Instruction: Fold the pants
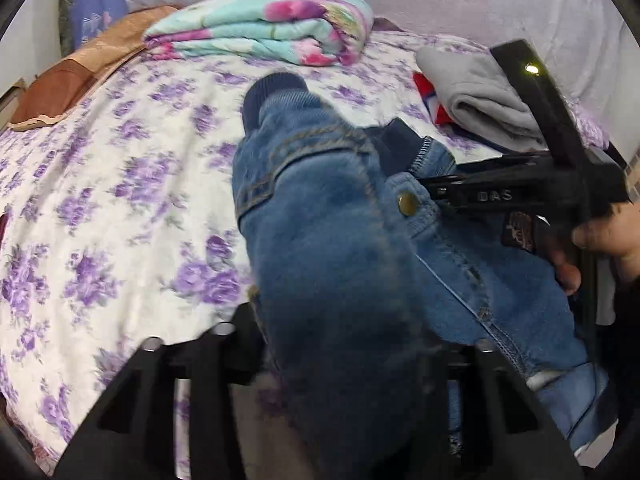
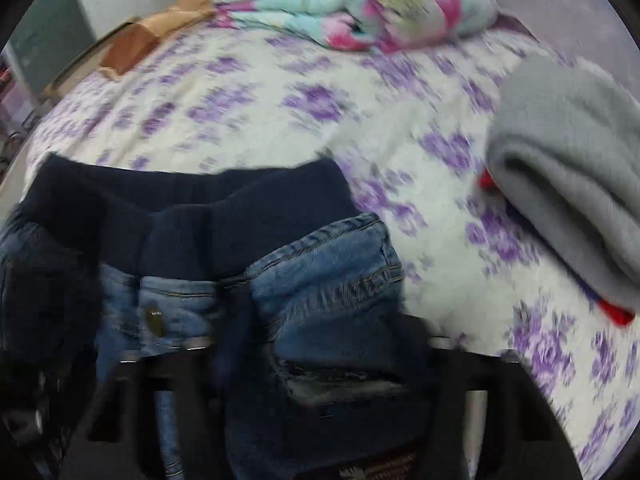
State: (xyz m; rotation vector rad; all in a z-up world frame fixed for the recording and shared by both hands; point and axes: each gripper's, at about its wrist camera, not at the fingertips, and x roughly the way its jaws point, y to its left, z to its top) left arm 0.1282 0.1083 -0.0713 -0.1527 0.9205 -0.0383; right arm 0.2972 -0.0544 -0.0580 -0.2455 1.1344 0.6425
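Both the left gripper [image 1: 340, 360] and right gripper [image 2: 320, 364] pinch the jeans [image 1: 320, 240] bunched above the bed [image 1: 120, 184]; a shallow waistband bite could slip, dropping them crumpled.

Bunched blue denim pants [image 1: 328, 248], navy waistband

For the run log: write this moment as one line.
task: fold pants | left claw: shut on jeans | right claw: shut on jeans at waistband | jeans: lifted over floral bedsheet | fold: not yet done
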